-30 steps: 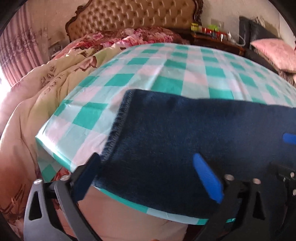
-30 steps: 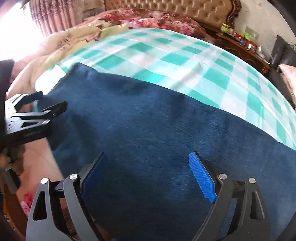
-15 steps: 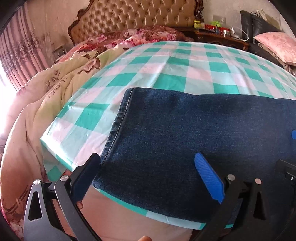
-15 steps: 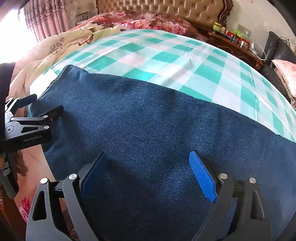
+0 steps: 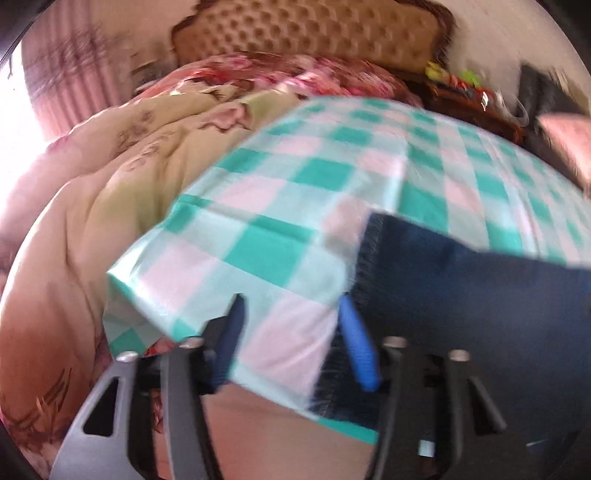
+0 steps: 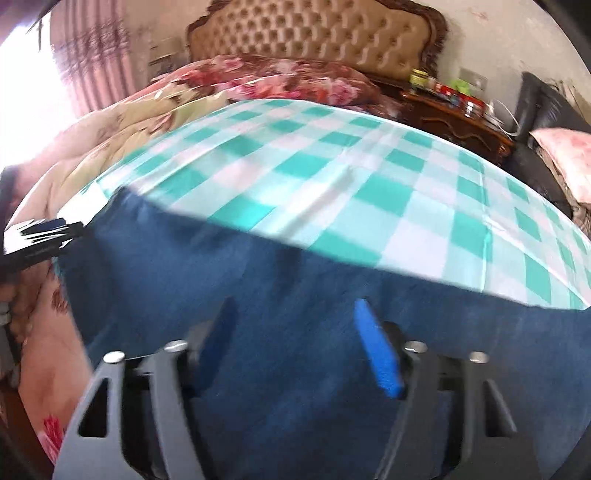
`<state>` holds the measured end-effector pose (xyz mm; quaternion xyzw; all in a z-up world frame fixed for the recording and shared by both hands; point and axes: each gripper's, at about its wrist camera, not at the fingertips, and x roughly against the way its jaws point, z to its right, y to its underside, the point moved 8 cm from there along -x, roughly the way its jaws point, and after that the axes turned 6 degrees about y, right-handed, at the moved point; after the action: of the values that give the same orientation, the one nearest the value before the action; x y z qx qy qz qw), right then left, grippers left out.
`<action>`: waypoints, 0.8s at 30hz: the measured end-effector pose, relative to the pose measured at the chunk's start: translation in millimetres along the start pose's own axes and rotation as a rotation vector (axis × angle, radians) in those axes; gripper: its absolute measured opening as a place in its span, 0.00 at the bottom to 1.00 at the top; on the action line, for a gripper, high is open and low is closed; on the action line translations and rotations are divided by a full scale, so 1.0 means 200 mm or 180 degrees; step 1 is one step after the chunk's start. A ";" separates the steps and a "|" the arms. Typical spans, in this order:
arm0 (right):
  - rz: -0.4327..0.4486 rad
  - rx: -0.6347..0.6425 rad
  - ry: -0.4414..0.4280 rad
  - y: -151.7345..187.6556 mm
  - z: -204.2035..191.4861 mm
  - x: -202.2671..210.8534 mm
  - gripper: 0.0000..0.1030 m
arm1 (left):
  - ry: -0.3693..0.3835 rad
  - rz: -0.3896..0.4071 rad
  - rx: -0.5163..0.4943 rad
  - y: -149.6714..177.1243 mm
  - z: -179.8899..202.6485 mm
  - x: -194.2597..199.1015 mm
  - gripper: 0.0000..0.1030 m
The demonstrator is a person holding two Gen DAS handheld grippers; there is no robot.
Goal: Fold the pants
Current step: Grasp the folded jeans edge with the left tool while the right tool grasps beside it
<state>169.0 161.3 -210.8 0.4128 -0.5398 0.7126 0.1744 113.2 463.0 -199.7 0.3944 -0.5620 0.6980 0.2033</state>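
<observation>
Denim pants (image 6: 295, 295) at the bed's (image 6: 369, 166) near edge: limp, heavy; grab the hem. Both grippers (image 5: 291, 328) (image 6: 295, 332) have just been closing, half-narrowed, pinching nothing.

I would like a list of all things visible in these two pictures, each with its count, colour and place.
pants: one, dark blue denim, flat on the near edge of the checked cloth
checked cloth: one, green, pink and white, spread over the bed
quilt: one, pale floral, bunched at the left
headboard: one, tan, tufted, at the back
curtain: pink, far left
nightstand: one, dark wood, right of the headboard, small items on top
pink cushion: one, far right
left gripper: black, blue pads, at the pants' end, jaws just closing
right gripper: same, over the pants, jaws just closing
</observation>
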 end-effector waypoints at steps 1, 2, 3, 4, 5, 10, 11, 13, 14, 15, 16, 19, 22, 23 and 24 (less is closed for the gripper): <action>-0.0096 0.0003 0.0022 -0.01 0.04 -0.05 0.37 | 0.0196 0.0044 0.0150 -0.01 -0.01 0.04 0.42; -0.0165 0.0007 0.0037 -0.01 0.06 -0.09 0.33 | 0.0363 0.0071 0.0247 0.00 -0.02 0.07 0.42; -0.0213 0.0030 0.0045 -0.01 0.09 -0.14 0.26 | 0.0532 0.0086 0.0321 0.01 -0.01 0.10 0.42; -0.0183 0.0059 0.0028 -0.02 0.09 -0.14 0.24 | 0.0681 0.0086 0.0372 0.03 0.00 0.12 0.41; -0.0185 0.0085 0.0023 -0.02 0.10 -0.15 0.24 | 0.0759 0.0073 0.0384 0.06 0.02 0.13 0.40; -0.0170 0.0093 0.0056 -0.02 0.10 -0.15 0.24 | 0.0716 -0.0155 0.0219 0.18 0.07 0.06 0.30; -0.0162 0.0105 0.0069 -0.01 0.09 -0.15 0.24 | 0.0704 -0.0146 0.0214 0.19 0.08 0.05 0.30; -0.0160 0.0098 0.0072 -0.01 0.10 -0.15 0.24 | 0.0722 -0.0143 0.0208 0.21 0.09 0.05 0.30; -0.0165 0.0082 0.0069 -0.01 0.10 -0.15 0.24 | 0.0695 -0.0151 0.0180 0.21 0.10 0.05 0.30; -0.0172 0.0070 0.0065 -0.02 0.11 -0.15 0.24 | 0.0681 -0.0165 0.0169 0.21 0.10 0.04 0.30; -0.0173 0.0070 0.0066 -0.02 0.11 -0.15 0.24 | 0.0680 -0.0167 0.0175 0.22 0.10 0.04 0.33; -0.0164 0.0090 0.0092 -0.02 0.11 -0.15 0.24 | 0.0749 -0.0128 0.0201 0.22 0.10 0.03 0.42; -0.0164 0.0081 0.0091 -0.02 0.10 -0.15 0.24 | 0.0513 -0.0159 0.0033 0.23 0.13 0.01 0.34; -0.0164 0.0079 0.0094 -0.02 0.10 -0.15 0.24 | 0.0527 -0.0158 0.0058 0.23 0.13 0.02 0.31; -0.0162 0.0083 0.0096 -0.02 0.10 -0.15 0.24 | 0.0576 -0.0151 0.0109 0.23 0.13 0.02 0.25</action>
<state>197.7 149.4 -230.5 0.4178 -0.5170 0.7211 0.1952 85.3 425.5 -222.9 0.3463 -0.5198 0.7353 0.2630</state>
